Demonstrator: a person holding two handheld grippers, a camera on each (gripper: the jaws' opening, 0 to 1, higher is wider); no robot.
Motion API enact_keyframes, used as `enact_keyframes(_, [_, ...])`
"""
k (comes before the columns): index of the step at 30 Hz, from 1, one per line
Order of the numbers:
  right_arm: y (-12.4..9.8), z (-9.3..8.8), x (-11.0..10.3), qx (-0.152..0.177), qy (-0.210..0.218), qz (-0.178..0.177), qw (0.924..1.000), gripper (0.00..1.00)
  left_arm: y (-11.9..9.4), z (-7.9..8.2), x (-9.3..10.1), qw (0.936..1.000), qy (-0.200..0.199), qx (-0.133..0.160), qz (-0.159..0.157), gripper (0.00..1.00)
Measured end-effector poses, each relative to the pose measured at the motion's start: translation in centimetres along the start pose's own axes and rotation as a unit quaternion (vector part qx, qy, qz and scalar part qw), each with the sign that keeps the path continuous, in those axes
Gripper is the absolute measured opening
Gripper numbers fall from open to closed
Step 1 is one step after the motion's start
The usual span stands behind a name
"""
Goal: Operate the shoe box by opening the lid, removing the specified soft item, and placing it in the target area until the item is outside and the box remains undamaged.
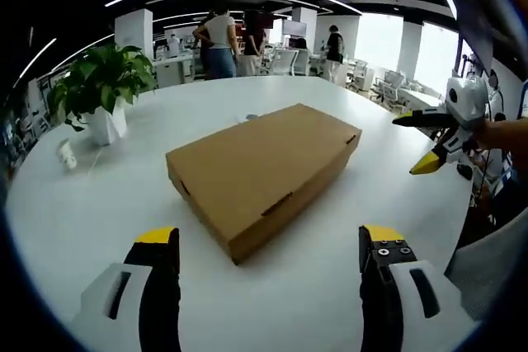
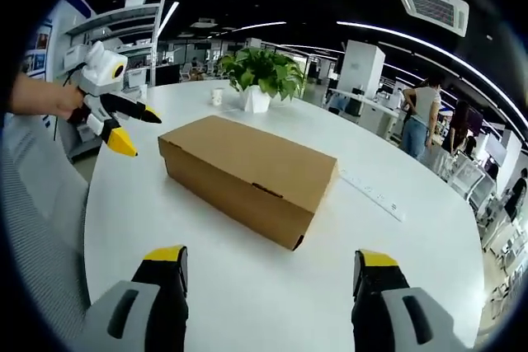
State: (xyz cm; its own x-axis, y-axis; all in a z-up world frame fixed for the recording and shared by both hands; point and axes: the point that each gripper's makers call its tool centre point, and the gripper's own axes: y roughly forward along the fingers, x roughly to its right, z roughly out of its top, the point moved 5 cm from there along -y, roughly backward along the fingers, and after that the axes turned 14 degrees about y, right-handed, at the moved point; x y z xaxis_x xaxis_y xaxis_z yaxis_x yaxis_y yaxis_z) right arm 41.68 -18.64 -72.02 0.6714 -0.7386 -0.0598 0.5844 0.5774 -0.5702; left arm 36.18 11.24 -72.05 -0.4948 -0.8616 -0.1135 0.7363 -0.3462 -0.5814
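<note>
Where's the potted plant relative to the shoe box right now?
In the left gripper view, the potted plant stands on the white table, far left beyond the closed shoe box, beside a small cup.

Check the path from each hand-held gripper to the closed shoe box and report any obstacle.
Nothing visible blocks either. Bare white table lies between the left hand-held gripper and the shoe box, and likewise before the right hand-held gripper.
</note>
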Motion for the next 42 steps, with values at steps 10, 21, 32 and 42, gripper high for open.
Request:
enact_keyframes(10, [1.7,0.7,1.2,0.009,0.007,0.012,0.9999,0.75,1.5,-0.1,-0.5,1.0,-0.007,-0.006,-0.001,0.87])
enact_keyframes(21, [4.0,1.2,1.5,0.01,0.009,0.027,0.9996,0.67,2.8,-0.5,-0.8,0.9997,-0.024,-0.011,0.0,0.85])
enact_keyframes(32, [6.2,2.6,0.9,0.005,-0.005,0.044,0.999,0.64,4.2,0.1,-0.9,0.9998,-0.014,-0.012,-0.003,0.8])
enact_keyframes(42, [7.6,3.0,0.5,-0.008,-0.021,0.054,0.9983,0.62,4.6,0.0,-1.6,0.9997,-0.018,-0.013,-0.003,0.75])
